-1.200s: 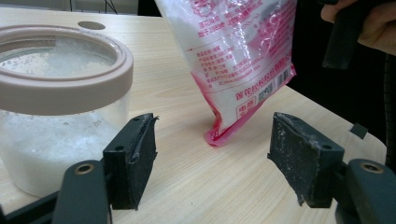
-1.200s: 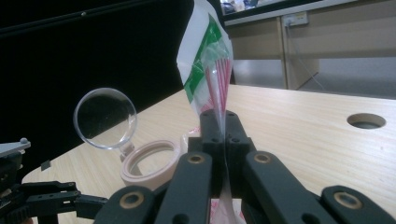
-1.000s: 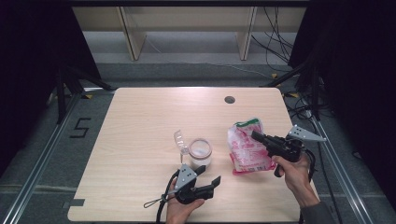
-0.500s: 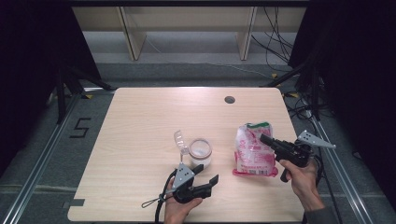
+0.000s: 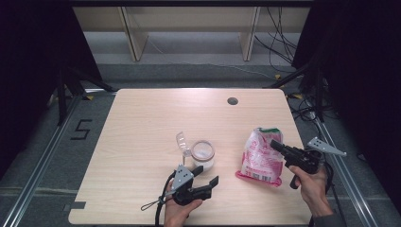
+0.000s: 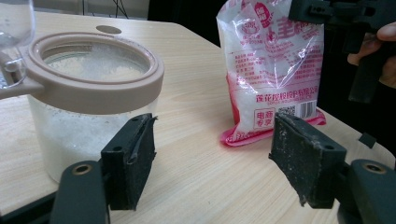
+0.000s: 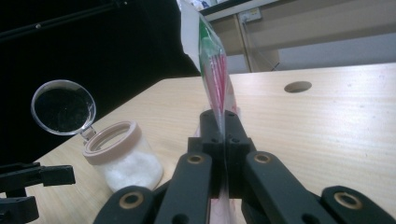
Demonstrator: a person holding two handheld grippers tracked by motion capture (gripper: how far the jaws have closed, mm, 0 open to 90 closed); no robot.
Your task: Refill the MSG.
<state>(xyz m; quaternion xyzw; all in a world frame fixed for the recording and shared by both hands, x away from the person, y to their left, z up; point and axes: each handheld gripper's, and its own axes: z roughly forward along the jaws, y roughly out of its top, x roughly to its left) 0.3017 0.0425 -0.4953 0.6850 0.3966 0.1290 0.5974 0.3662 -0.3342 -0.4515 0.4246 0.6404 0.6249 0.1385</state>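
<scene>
A clear jar (image 5: 202,153) with a beige rim holds white powder, and its hinged clear lid (image 5: 182,140) stands open. My left gripper (image 5: 208,176) lies low just in front of it, open, its pads (image 6: 133,158) empty and the jar (image 6: 88,98) close on one side. A pink-and-white plastic bag (image 5: 260,158) stands upright with its bottom on the table. My right gripper (image 5: 276,145) is shut on the bag's upper edge. In the right gripper view the bag (image 7: 215,70) rises thin from between the closed jaws of that gripper (image 7: 223,126), with the jar (image 7: 123,158) off to the left.
The wooden table (image 5: 142,123) has a round cable hole (image 5: 232,100) near its far edge. Shelf legs stand on the floor behind the table. Cables trail on the floor at the right, past the table's right edge.
My right hand has carried the bag a little to the right and lower, toward the near edge. The left gripper and the jar have stayed put.
</scene>
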